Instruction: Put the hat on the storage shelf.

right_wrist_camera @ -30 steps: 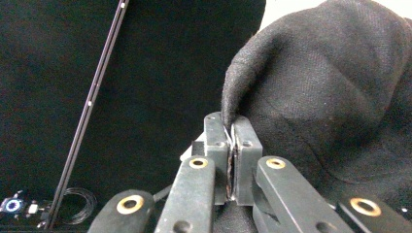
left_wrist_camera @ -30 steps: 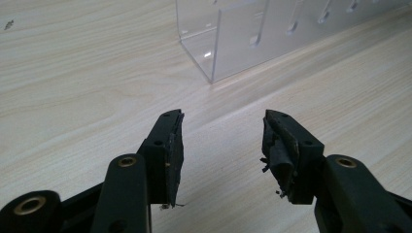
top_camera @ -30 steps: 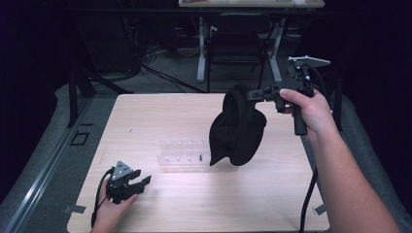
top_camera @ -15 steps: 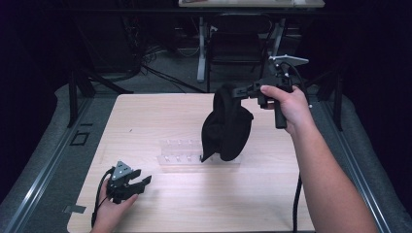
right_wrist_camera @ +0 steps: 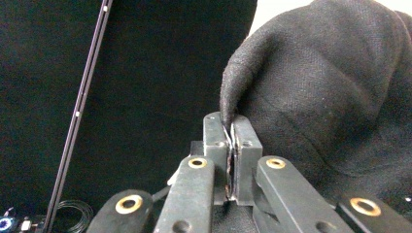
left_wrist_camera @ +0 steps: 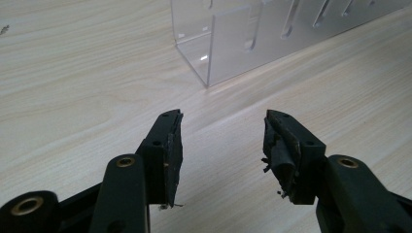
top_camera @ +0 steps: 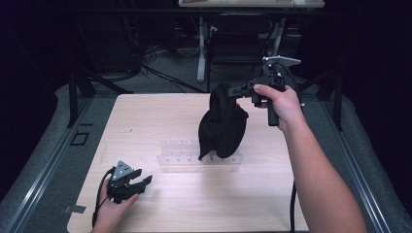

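Pale wooden table in a dark room, desk legs and cables behind. Near its middle, a clear acrylic rack with slotted compartments, also seen in the left gripper view. Hanging over the rack's right end, a black knitted cloth, lower edge down at the rack, pinched by a fold at its top in the clenched right gripper; pinch seen close. Resting at the near left of the table, left gripper, released, holding nothing.
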{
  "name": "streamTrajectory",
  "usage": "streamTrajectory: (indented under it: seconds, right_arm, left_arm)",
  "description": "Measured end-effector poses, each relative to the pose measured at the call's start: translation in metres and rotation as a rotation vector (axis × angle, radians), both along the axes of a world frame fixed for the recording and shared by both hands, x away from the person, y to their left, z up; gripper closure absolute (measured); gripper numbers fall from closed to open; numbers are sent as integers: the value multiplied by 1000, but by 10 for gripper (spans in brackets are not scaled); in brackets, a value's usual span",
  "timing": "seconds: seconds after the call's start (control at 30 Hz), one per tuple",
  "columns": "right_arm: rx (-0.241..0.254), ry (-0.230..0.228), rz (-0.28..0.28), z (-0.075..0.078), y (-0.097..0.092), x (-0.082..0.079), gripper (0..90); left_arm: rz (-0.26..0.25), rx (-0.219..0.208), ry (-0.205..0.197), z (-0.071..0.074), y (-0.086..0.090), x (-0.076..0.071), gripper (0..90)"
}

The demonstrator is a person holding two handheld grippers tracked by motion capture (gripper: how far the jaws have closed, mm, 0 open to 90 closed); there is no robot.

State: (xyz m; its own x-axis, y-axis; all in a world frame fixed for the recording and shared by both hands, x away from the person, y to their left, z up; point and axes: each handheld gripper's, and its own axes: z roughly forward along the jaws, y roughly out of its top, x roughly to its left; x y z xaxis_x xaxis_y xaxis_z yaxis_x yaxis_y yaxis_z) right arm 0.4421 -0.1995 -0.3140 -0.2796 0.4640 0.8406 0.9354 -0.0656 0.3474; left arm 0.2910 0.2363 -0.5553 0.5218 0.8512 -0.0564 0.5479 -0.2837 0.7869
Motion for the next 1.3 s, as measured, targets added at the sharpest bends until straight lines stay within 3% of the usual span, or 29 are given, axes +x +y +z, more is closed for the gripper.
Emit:
streamTrajectory:
  seconds: [0.33,0.73,1.3]
  right_arm:
    - [8,0,43,-3,19,-6,863]
    - [37,2,58,-6,36,-6,851]
    - [58,2,59,-8,43,-4,840]
  left_arm:
    - [-27,-32,-40,14,-13,2,462]
    - [-124,-74,-92,45,-56,11,472]
    - [-245,-48,-148,68,-115,15,501]
